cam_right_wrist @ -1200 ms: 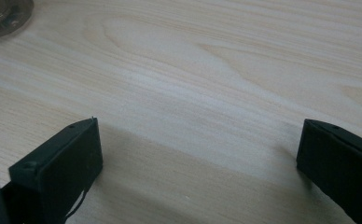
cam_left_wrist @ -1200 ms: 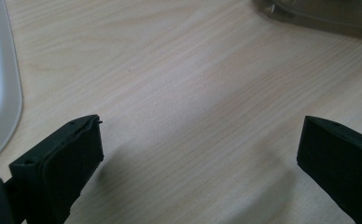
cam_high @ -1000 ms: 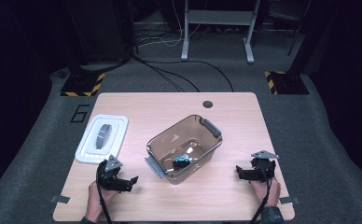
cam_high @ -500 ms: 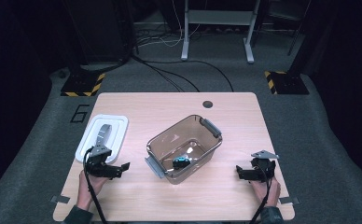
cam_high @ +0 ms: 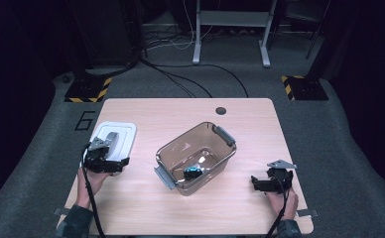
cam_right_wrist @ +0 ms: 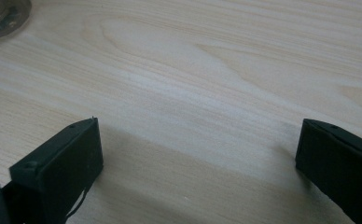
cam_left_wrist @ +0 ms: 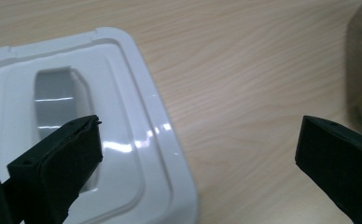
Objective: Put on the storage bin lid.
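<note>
White lid (cam_left_wrist: 123, 140) lies flat on the surface (cam_high: 180, 114), partly under the left tongs (cam_high: 103, 159), near edge between the wide-spread jaws, likely lined up for a pickup. Clear bin (cam_high: 195, 156) sits open between both tongs, probably awaiting the lid. Right tongs (cam_high: 270, 182) wide too, empty, resting low over bare wood, hand behind.

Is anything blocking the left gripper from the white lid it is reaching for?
Nothing visible. The left gripper hangs open right over the white lid, one jaw above its grey handle, the other over bare table.
</note>
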Demonstrator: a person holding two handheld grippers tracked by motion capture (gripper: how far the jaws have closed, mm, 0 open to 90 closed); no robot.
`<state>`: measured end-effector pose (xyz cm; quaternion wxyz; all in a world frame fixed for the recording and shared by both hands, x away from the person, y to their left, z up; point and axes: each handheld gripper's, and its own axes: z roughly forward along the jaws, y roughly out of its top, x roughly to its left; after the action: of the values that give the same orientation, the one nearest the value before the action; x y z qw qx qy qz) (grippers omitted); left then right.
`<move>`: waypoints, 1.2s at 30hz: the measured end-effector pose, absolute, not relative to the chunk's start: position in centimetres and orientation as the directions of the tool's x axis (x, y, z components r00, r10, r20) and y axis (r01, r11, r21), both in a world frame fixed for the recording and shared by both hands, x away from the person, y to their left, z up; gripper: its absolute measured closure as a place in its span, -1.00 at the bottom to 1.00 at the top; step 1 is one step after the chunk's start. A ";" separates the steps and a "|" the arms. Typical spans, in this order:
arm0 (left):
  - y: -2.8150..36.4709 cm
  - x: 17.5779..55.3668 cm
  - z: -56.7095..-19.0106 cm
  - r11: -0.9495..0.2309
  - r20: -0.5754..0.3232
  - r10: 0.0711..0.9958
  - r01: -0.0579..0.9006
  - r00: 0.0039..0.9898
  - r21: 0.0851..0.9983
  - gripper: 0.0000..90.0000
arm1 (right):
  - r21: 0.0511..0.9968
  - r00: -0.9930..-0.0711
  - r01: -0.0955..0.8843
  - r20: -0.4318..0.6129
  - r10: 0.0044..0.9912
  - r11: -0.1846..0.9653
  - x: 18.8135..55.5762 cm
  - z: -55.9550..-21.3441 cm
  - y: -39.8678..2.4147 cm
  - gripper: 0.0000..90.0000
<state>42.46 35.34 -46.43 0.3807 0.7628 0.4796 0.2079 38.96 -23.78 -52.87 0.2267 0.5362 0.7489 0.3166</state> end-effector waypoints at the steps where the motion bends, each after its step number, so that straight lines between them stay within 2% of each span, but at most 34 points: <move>1: 35.6 42.8 -46.5 -0.251 -0.049 0.891 0.580 0.451 0.775 -0.99 | 0.718 -0.321 0.660 0.001 0.947 0.223 39.0 -52.9 -23.8 -1.00; 7: 36.8 44.6 -46.7 -0.248 -0.029 0.910 0.599 0.414 0.761 -0.99 | 0.718 -0.321 0.659 0.001 0.947 0.223 39.0 -52.9 -23.8 -1.00; 13: 38.1 46.4 -47.2 -0.207 -0.036 0.934 0.622 0.355 0.756 -0.99 | 0.718 -0.320 0.659 0.001 0.947 0.223 39.0 -52.9 -23.8 -1.00; 25: 39.5 48.9 -48.4 -0.179 -0.052 0.951 0.683 0.303 0.708 -0.99 | 0.718 -0.320 0.659 0.001 0.947 0.222 39.0 -52.9 -23.8 -1.00; 26: 39.6 49.1 -48.6 -0.179 -0.061 0.950 0.692 0.307 0.699 -0.93 | 0.718 -0.320 0.660 0.000 0.947 0.223 39.0 -52.9 -23.8 -1.00; 28: 39.9 49.3 -48.9 -0.170 -0.065 0.953 0.697 0.297 0.697 -0.65 | 0.719 -0.321 0.659 0.001 0.947 0.222 39.0 -52.9 -23.8 -1.00; 29: 40.1 49.5 -48.9 -0.160 -0.071 0.955 0.703 0.286 0.693 -0.60 | 0.718 -0.322 0.659 0.001 0.947 0.224 39.0 -52.9 -23.8 -1.00; 31: 40.3 49.6 -49.0 -0.157 -0.062 0.958 0.694 0.279 0.702 -0.35 | 0.718 -0.322 0.659 0.001 0.947 0.223 39.0 -52.9 -23.8 -1.00; 36: 40.3 49.9 -49.2 -0.166 -0.027 0.965 0.690 0.260 0.705 -0.22 | 0.719 -0.320 0.659 0.000 0.947 0.222 39.0 -52.9 -23.8 -0.99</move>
<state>49.92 40.25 -49.23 0.3104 0.7304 0.5664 0.2221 38.95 -23.78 -52.87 0.2274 0.5368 0.7480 0.3172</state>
